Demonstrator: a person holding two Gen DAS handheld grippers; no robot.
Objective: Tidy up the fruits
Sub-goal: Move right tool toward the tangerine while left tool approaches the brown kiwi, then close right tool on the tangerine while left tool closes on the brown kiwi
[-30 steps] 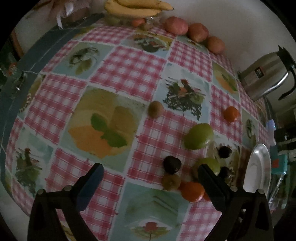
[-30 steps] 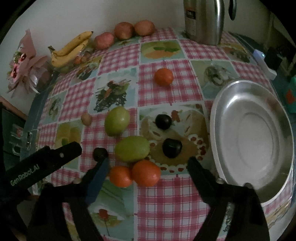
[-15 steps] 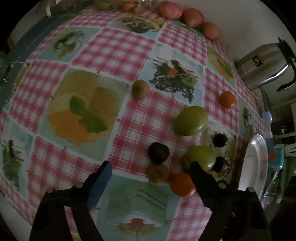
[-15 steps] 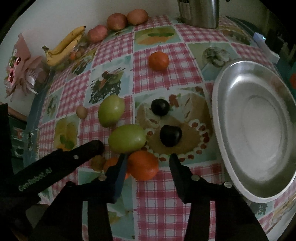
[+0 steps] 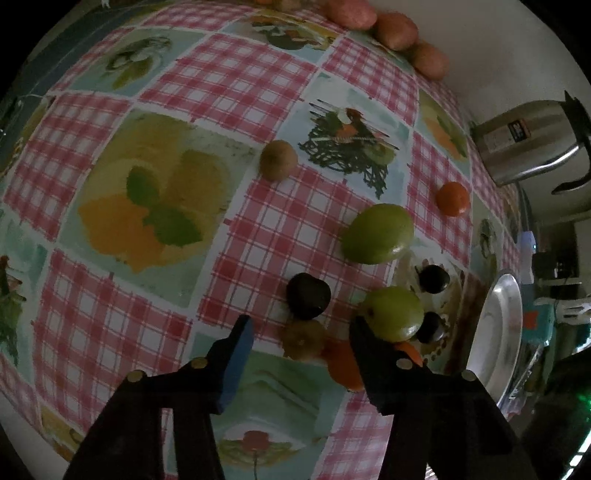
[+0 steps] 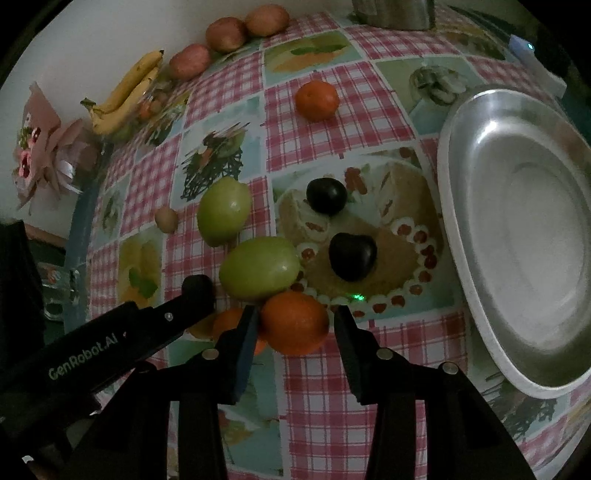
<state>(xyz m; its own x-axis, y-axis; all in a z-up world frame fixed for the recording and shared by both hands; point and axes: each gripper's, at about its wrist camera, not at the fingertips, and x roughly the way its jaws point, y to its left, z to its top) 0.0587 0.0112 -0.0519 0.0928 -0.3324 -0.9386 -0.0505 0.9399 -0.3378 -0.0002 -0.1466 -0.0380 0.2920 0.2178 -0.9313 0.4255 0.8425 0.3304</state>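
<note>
On the checked tablecloth lie loose fruits. My right gripper (image 6: 295, 325) points down at an orange (image 6: 295, 321); its jaws are closing and the pads sit against both sides of it. A second orange (image 6: 229, 321) is half hidden behind the left finger. My left gripper (image 5: 301, 332) is closing around a brownish kiwi (image 5: 303, 339), with gaps on both sides. A dark plum (image 5: 308, 301) lies just beyond it. One left-gripper finger (image 6: 197, 291) reaches in beside a green fruit (image 6: 258, 267).
A steel dish (image 6: 454, 221) stands at the right. Another green fruit (image 6: 223, 210), two dark plums (image 6: 327, 195), a far orange (image 6: 317, 100) and a kiwi (image 6: 166, 219) lie beyond. Bananas (image 6: 125, 88), red apples (image 6: 225, 33) and a kettle (image 5: 532, 140) line the back wall.
Both pairs of jaws have narrowed a lot. The right fingers came in around the near orange. The left fingers tipped down and closed in on the kiwi.
</note>
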